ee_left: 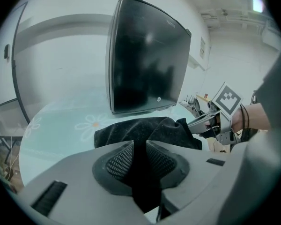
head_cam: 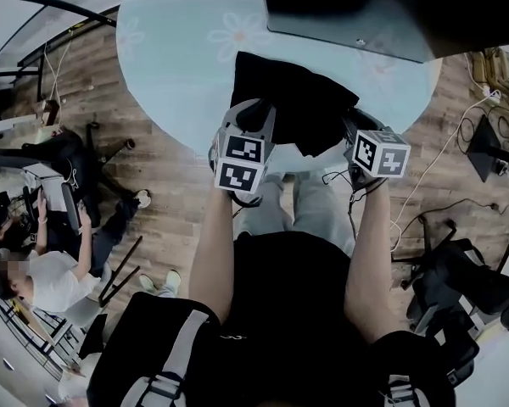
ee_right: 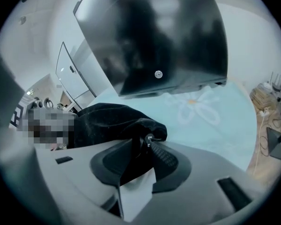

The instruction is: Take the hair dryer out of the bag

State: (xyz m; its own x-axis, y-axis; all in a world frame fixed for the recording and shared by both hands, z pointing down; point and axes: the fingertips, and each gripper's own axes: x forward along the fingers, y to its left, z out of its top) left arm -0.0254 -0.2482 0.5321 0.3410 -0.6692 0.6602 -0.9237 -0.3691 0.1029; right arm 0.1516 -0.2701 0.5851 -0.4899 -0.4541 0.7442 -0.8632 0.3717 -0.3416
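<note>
A black cloth bag (head_cam: 297, 108) lies at the near edge of the round pale blue table (head_cam: 178, 58). No hair dryer shows; the bag hides whatever is inside. My left gripper (head_cam: 253, 115) sits at the bag's near left corner. In the left gripper view its jaws (ee_left: 139, 146) stand narrow, and the bag's fabric (ee_left: 140, 128) fills the gap between them. My right gripper (head_cam: 353, 125) is at the near right corner, also seen across the bag (ee_left: 210, 122). Its jaws (ee_right: 143, 146) stand wider, with a fold of the bag (ee_right: 112, 121) and a small metal cord end (ee_right: 149, 138) between them.
A large black flat panel (head_cam: 365, 7) stands on the table just behind the bag (ee_left: 147, 64) (ee_right: 154, 36). To the left a person (head_cam: 42, 270) sits on the wooden floor. An office chair (head_cam: 467, 287) and loose cables (head_cam: 458, 142) are on the right.
</note>
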